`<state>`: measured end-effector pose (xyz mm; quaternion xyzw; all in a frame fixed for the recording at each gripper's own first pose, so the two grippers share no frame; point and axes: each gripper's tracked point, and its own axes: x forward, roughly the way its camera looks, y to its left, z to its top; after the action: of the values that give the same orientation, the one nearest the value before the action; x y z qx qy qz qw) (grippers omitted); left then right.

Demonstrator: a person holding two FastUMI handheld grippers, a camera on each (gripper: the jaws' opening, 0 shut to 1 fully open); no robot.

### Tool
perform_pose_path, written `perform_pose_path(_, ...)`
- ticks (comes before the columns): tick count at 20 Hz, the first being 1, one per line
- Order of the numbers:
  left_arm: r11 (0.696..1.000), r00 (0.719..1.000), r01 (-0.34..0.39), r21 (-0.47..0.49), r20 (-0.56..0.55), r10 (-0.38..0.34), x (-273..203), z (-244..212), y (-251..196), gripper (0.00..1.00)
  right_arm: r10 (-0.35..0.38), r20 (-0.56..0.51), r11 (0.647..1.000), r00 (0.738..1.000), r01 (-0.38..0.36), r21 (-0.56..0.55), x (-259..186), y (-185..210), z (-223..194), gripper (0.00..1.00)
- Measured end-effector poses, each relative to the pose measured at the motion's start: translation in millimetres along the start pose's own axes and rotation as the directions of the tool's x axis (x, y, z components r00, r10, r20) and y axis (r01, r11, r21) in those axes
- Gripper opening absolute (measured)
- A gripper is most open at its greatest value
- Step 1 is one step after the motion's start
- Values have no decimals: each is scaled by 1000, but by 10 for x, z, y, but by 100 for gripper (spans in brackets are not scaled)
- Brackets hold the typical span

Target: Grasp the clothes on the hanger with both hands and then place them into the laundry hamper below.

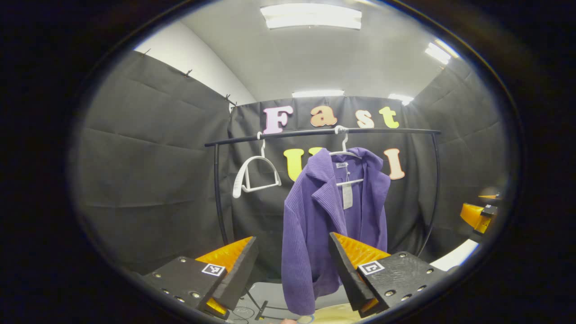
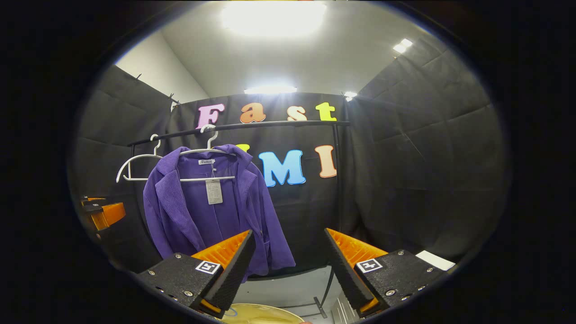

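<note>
A purple corduroy jacket [image 1: 330,211] hangs on a white hanger [image 1: 345,155] from a black rail [image 1: 315,133]. My left gripper [image 1: 291,245] is open, some way in front of the jacket's lower half, holding nothing. In the right gripper view the jacket [image 2: 198,211] hangs left of centre on its hanger [image 2: 208,150]. My right gripper [image 2: 288,240] is open and empty, off to the jacket's right side. The pale rim of the laundry hamper [image 2: 263,314] shows below, between the fingers, and as the hamper [image 1: 335,315] under the jacket.
An empty white hanger [image 1: 254,173] hangs on the rail's left end. The rack's black uprights [image 1: 218,193] stand either side. The other gripper shows at far right [image 1: 479,215] and at far left [image 2: 102,212]. Black cloth walls enclose the booth.
</note>
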<state>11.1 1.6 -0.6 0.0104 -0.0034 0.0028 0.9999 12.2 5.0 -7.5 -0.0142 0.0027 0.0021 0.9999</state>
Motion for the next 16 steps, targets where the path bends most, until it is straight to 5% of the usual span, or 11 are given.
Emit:
perform_pose_path(1,1000,1000,2,-2,-3,-2,38,-22,-5,97,1,-1,1000,1000,-1,-5,11,9,3,94)
perform_pose_path(4,1000,1000,8,2,-11,-8,77,-61,-40,91,0,-3,1000,1000,0,-6,25,15,-15,94)
perform_pose_path(6,1000,1000,13,4,-6,-13,91,-43,-40,97,-2,-2,1000,1000,2,-7,41,35,-6,94)
perform_pose_path(9,1000,1000,24,4,8,-24,90,-4,-38,91,-6,-1,1000,1000,6,-11,45,65,5,94)
perform_pose_path(16,998,998,69,-16,-5,-69,185,-14,5,95,-21,15,1000,1000,22,-22,125,228,104,94)
